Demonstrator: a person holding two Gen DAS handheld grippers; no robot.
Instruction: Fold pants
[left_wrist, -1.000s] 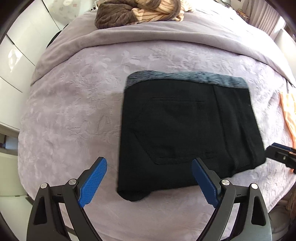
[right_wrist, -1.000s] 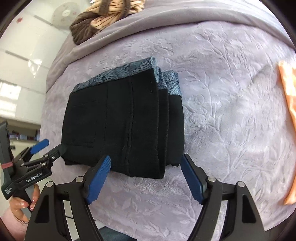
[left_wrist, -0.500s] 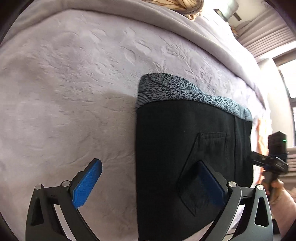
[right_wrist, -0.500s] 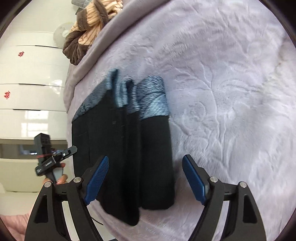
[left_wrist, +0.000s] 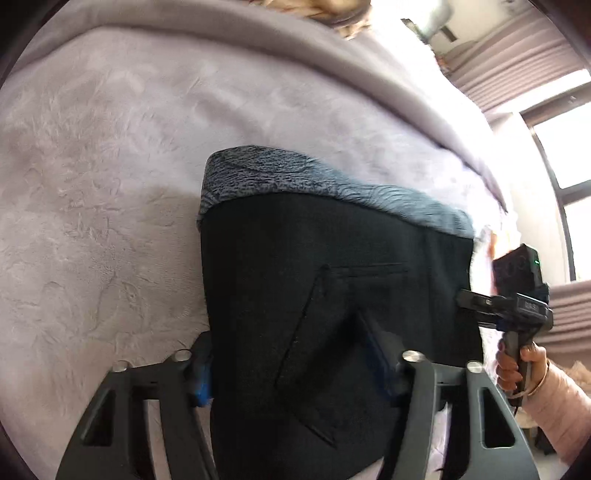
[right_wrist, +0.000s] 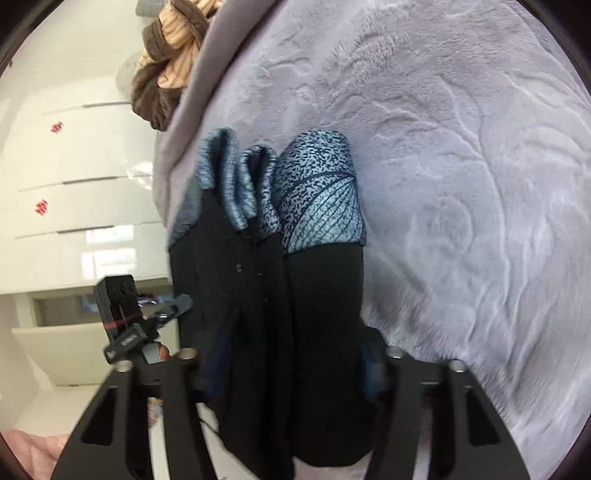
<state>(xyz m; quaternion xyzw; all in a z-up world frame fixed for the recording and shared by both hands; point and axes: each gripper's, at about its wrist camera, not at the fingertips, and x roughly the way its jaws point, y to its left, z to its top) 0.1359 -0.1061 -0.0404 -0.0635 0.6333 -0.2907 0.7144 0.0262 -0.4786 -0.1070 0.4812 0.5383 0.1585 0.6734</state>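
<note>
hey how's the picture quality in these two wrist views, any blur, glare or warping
Left wrist view: the window at upper right is blown out, the bedspread is smeared by motion, and the fisheye curves it. Right wrist view: the white cabinets glare, the black pants lose detail in the dark, and the edges blur.

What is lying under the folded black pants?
The folded black pants rest on the lilac bedspread, which shows all around them. The part of the bedspread directly beneath is covered, so anything lying between them cannot be seen.
</note>
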